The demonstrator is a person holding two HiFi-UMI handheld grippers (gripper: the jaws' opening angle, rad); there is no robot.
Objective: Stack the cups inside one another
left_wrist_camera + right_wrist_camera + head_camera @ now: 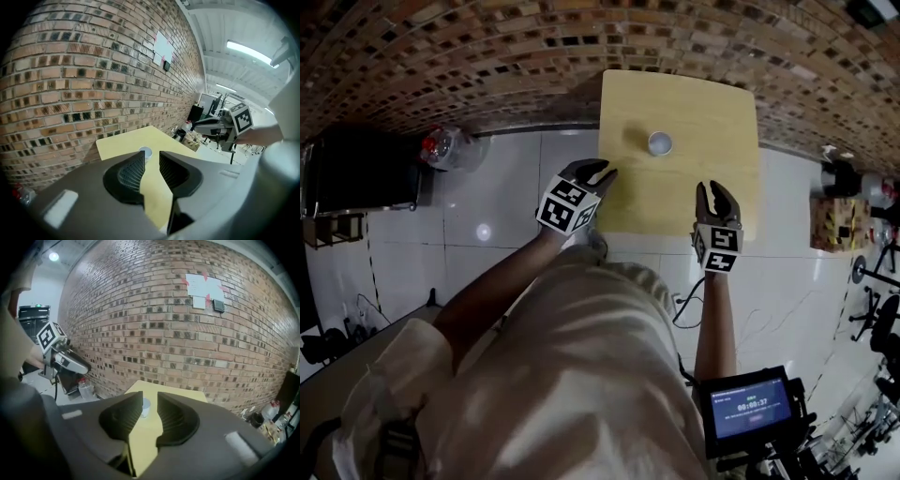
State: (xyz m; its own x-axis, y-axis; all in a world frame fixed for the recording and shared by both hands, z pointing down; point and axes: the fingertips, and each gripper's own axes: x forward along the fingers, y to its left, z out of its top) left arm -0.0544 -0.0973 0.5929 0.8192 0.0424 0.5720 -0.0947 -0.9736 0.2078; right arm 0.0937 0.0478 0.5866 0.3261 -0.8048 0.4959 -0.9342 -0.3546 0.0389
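Fingers of my left gripper and right gripper stand apart, empty. I see the small white round cup upright ahead of both, slightly nearer the left.

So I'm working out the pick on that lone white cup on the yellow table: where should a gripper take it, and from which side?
The white cup stands upright, mouth up, with bare table all around it. So probably grip its side wall just under the rim, coming in from the table's near edge, with one jaw passing either side of the round wall.
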